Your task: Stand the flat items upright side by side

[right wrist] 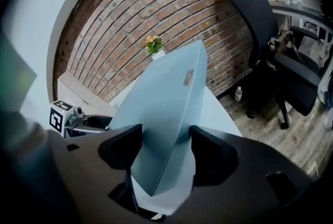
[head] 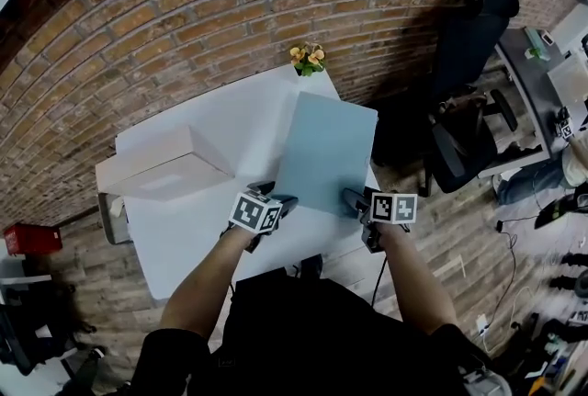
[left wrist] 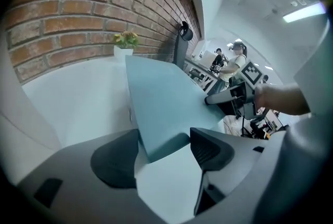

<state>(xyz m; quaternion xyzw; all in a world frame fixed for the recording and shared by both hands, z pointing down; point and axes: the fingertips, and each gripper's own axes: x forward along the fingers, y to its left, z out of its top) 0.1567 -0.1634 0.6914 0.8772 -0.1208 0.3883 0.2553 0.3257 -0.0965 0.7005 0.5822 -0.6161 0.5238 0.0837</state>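
A large flat pale-blue box [head: 326, 151] is lifted at a tilt over the white table [head: 184, 243]. My right gripper [head: 356, 199] is shut on its near right corner; in the right gripper view the box [right wrist: 166, 108] runs edge-on between the two pads of that gripper [right wrist: 164, 151]. My left gripper [head: 278, 199] is at the near left corner. In the left gripper view that corner of the box [left wrist: 161, 98] lies between the jaws of this gripper [left wrist: 161, 151], close to both pads, with a sliver of gap at the right one.
A beige carton [head: 165, 169] lies on the table's left part. A small pot of yellow flowers [head: 308, 59] stands at the far edge by the brick wall. A black office chair [head: 469, 45] and a desk are at the right, a red box [head: 32, 238] on the floor at the left.
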